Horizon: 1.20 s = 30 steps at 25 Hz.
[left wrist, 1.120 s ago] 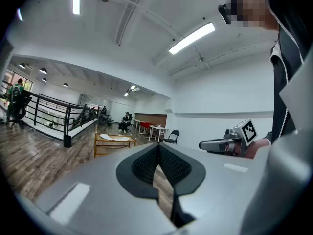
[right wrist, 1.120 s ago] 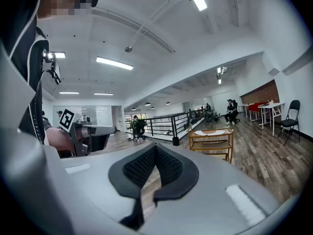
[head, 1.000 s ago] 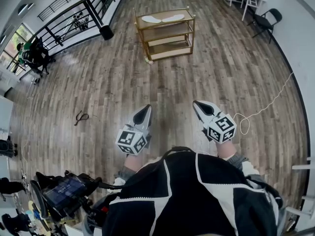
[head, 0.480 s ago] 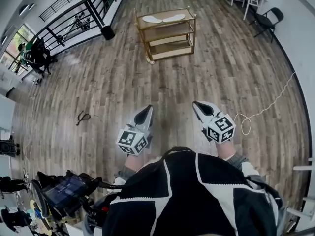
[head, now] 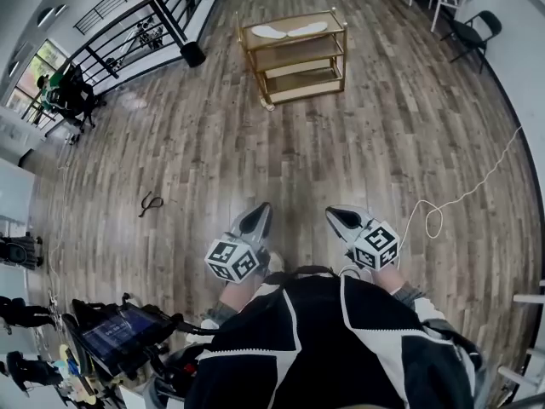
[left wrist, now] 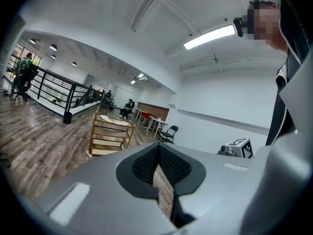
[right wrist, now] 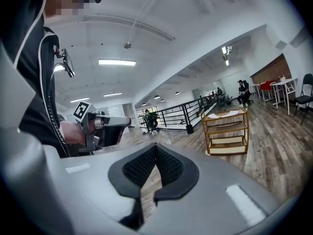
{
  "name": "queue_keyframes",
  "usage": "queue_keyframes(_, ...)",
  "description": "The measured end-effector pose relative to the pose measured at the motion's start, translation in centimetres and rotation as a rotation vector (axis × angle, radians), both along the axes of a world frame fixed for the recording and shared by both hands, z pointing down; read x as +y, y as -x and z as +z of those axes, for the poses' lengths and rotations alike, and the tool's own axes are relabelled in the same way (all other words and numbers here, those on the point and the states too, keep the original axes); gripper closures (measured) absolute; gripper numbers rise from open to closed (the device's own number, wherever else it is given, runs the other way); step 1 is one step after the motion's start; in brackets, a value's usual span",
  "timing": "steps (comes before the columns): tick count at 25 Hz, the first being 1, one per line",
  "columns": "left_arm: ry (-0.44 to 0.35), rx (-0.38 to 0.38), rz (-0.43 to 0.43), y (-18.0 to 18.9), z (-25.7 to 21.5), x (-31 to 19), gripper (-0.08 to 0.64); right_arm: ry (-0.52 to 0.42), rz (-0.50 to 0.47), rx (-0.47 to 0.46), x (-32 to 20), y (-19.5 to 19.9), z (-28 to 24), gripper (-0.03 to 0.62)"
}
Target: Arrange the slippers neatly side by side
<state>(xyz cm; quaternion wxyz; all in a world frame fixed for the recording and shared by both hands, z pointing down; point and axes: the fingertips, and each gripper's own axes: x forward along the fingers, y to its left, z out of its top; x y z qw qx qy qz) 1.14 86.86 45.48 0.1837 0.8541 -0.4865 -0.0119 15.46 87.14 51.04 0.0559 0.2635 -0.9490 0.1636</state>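
Two white slippers (head: pixel 287 31) lie on the top shelf of a gold cart (head: pixel 294 56) far ahead across the wooden floor; the pair also shows small on the cart (left wrist: pixel 110 132) in the left gripper view and on the cart (right wrist: pixel 227 130) in the right gripper view. My left gripper (head: pixel 258 217) and right gripper (head: pixel 334 217) hang low in front of my body, well short of the cart. Both are shut with nothing between their tips. The left gripper (right wrist: pixel 100 126) shows in the right gripper view, held by a hand.
A black railing (head: pixel 136 37) runs along the left. A white cord (head: pixel 460 198) loops over the floor at the right. A small dark item (head: pixel 151 203) lies on the boards to the left. A folding chair (head: pixel 473 31) and tables stand at the far right. A screen device (head: pixel 119 335) sits at lower left.
Both grippers have dropped lower and closer to my body. The head view has shifted slightly, so the cart sits a little further right.
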Motion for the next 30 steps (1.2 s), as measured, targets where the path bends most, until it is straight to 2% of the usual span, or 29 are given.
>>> queue_keyframes(4, 0.014, 0.016, 0.011, 0.6, 0.7, -2.1, 0.543, 0.028, -0.009, 0.018, -1.4, 1.2, 1.1, 0.588)
queue_keyframes(10, 0.034, 0.070, 0.085, 1.6, 2.0, -7.9, 0.543, 0.037, 0.021, 0.046, -5.4, 3.2, 1.4, 0.588)
queue_keyframes(14, -0.007, 0.081, 0.157, 2.9, 1.1, -12.7, 0.543, 0.027, 0.069, 0.067, -9.3, 5.1, 0.6, 0.588)
queue_keyframes(20, -0.005, 0.095, 0.205, 7.1, 1.3, -19.4, 0.543, 0.029, 0.127, 0.065, -15.9, 9.7, -0.1, 0.588)
queue_keyframes(26, 0.000, 0.091, 0.222, 11.0, 2.9, -22.1, 0.543, 0.027, 0.142, 0.085, -19.0, 13.3, 0.4, 0.588)
queue_keyframes(30, 0.003, 0.142, 0.243, 12.4, 3.1, -24.1, 0.543, 0.017, 0.156, 0.080, -21.0, 14.9, -0.2, 0.588)
